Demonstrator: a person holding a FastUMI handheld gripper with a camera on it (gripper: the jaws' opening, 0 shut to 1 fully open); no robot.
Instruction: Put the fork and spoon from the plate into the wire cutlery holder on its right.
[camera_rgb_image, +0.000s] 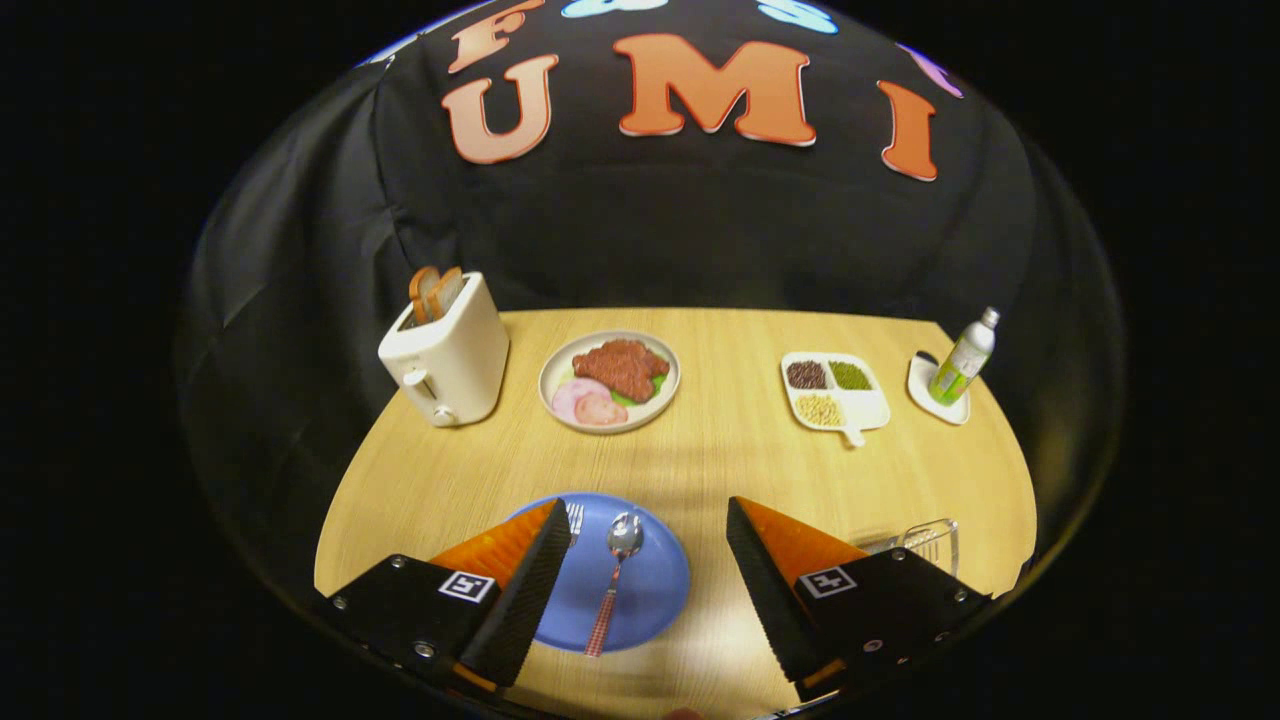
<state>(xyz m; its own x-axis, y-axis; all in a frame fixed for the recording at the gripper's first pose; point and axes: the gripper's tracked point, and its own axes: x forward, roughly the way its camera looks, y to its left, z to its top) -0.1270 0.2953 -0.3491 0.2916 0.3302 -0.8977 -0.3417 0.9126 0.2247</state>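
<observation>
A pale wood-grain worktop with rounded corners stands in front of a black cloth wall. Taking the blue plate as the landmark: far off to its left and back stands a cream toaster with two slices of bread sticking up from its slots. Straight behind the blue plate lies a white plate of meat and ham slices. On the blue plate itself the fork shows just its tines, at the plate's left part beside the left finger, which covers the rest. The spoon lies near the plate's middle, its long axis running front to back, bowl pointing away towards the wall and checked handle towards the camera. The gripper hangs over the plate with its fingers spread wide, holding nothing, the spoon between them. Behind and right of the blue plate sits a white divided dish of beans, and further right a green bottle on a white coaster; its label is too small to read. Just right of the blue plate, past the right finger, lies the wire cutlery holder.
</observation>
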